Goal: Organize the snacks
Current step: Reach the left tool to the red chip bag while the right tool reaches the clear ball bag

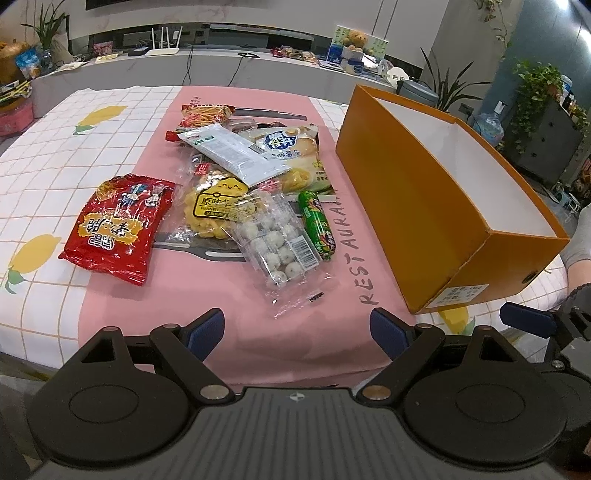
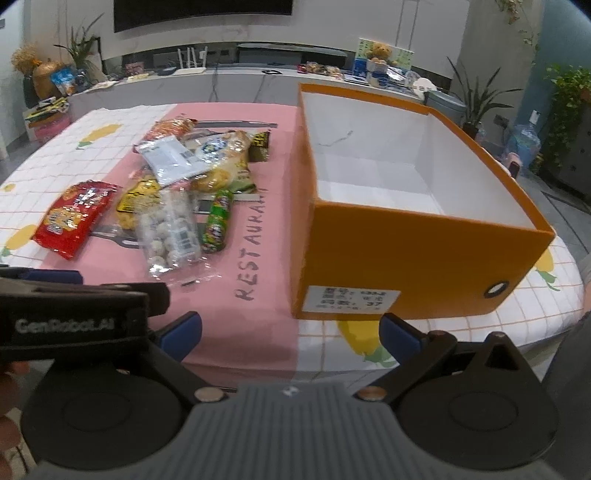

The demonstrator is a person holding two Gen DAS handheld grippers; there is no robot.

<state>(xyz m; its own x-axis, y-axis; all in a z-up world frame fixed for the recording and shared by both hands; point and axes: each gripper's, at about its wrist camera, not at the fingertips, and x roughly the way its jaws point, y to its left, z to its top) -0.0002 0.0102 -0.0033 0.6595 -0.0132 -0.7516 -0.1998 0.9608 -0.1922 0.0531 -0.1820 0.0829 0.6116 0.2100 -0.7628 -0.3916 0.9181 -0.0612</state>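
1. Pink runner [image 1: 258, 339] over a lemon-print tablecloth [image 1: 44, 177] lies beneath both our tools.
2. Our left gripper [image 1: 297, 330] hangs spread wide and empty at the runner's near edge.
3. Our right gripper [image 2: 290, 334] is likewise parted, holding nothing, just short of the orange box [image 2: 406, 254].
4. Ahead, the snacks lie piled on the runner: a clear bag of white balls [image 1: 275, 242], a green sausage [image 1: 317, 225], a red packet [image 1: 118, 225].
5. The box stands to their right, its white inside bare.

A long grey counter [image 1: 236, 70] lines the far wall beneath a dark screen [image 2: 203, 9], with potted plants [image 1: 535, 96] beside it.
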